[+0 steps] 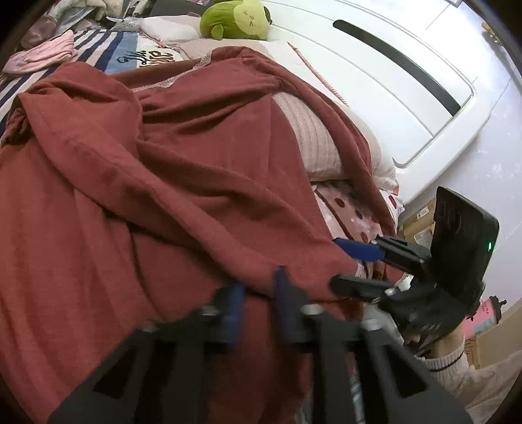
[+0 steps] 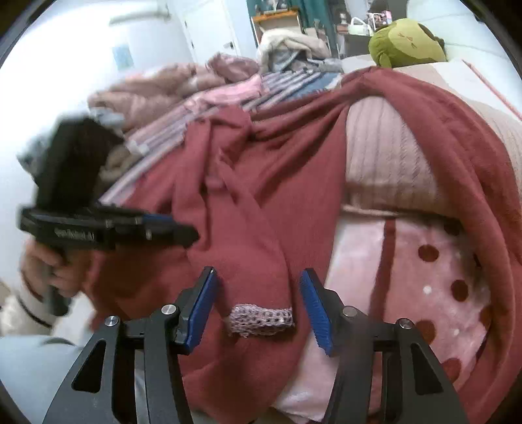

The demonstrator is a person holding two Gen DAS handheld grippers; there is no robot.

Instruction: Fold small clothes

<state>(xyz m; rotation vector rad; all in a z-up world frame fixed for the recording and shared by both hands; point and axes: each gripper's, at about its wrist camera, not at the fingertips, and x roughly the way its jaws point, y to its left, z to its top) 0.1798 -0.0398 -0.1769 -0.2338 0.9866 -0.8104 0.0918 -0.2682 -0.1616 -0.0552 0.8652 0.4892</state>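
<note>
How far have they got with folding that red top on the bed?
Hardly started. Done: nothing visibly; the red top lies rumpled over the bedding, with no neat fold anywhere. In hand: the left gripper is pinched shut on its near edge, and the right gripper stands open around the sleeve with the knitted cuff, not gripping. Left: flattening it and every fold.

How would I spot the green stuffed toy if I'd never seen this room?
Find the bed under the red garment. At its far end, against the white headboard, sits the stuffed toy. It is the only bright green thing, with a pale face and stitched-shut eyes.
</note>
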